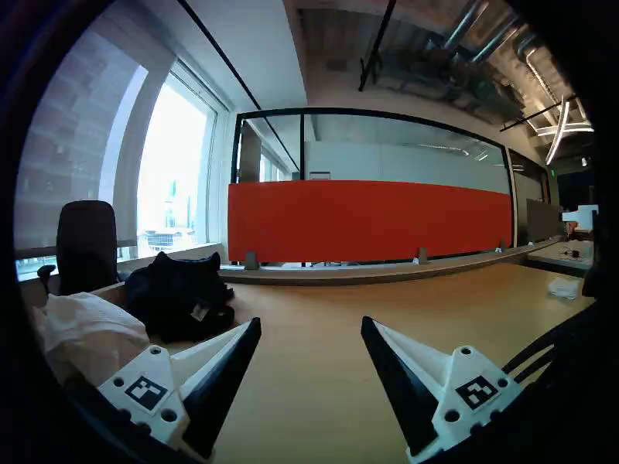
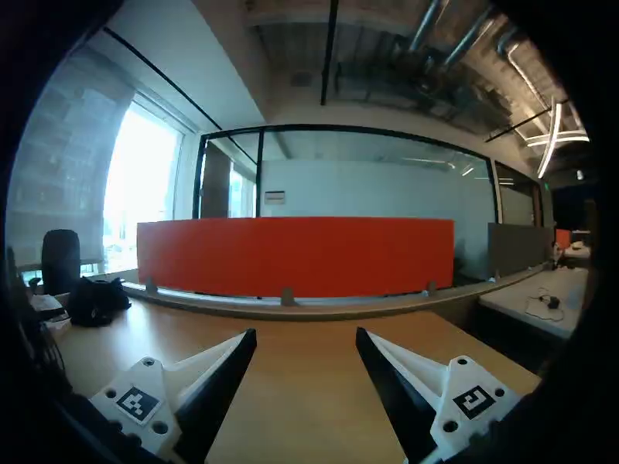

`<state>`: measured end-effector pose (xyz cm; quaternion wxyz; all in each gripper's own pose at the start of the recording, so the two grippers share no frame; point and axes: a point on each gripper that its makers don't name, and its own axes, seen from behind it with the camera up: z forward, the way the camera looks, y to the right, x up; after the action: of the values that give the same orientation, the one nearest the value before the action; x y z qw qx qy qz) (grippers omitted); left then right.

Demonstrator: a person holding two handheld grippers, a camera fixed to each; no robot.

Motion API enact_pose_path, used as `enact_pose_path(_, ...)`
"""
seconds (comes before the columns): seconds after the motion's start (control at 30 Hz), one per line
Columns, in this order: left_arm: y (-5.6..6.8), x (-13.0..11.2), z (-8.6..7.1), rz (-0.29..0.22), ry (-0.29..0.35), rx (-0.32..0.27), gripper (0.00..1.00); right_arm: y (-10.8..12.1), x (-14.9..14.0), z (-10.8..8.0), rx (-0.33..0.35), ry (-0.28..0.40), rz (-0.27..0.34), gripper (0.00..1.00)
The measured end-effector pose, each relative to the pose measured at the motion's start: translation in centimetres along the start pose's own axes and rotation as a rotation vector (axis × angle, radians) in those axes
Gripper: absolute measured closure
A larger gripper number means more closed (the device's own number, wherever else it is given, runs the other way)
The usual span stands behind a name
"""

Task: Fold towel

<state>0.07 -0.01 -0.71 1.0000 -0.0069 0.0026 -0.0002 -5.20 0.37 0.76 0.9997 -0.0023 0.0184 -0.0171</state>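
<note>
Both the left tool (image 1: 309, 320) and right tool (image 2: 306, 331) are held spread over the bench (image 1: 325, 301), nothing pinched.
White towel (image 1: 85, 332) is seen crumpled, left of the left tool, beside a black bag (image 1: 179, 298).

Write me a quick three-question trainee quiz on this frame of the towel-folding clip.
1. True or false: the left gripper and the right gripper are both open, with nothing between their fingers.
2. The divider behind the desk is: A blue, B orange-red, C green?
3. In the left gripper view, what lies left of the black bag?
Key: 1 true. 2 B. 3 A crumpled white cloth.
</note>
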Motion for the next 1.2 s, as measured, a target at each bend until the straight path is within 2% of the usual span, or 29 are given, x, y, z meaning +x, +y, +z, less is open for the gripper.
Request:
enact_pose_path(0.47, 0.1, 0.0, 0.1, 0.000, 0.000, 0.000, 0.04, 1.3, -4.7, 0.6, -0.025, 0.003, 0.002, 0.01)
enact_pose_path(1.0, 0.1, 0.0, 0.0, 0.000, 0.000, 0.000, 0.04, 2.2, -7.9, 1.5, -0.058, -0.019, 0.015, 0.01)
enact_pose_path(1.2, 0.1, 0.0, 0.0, 0.000, 0.000, 0.000, 0.04, 1.6, -8.7, 1.4, -0.044, -0.023, 0.005, 0.01)
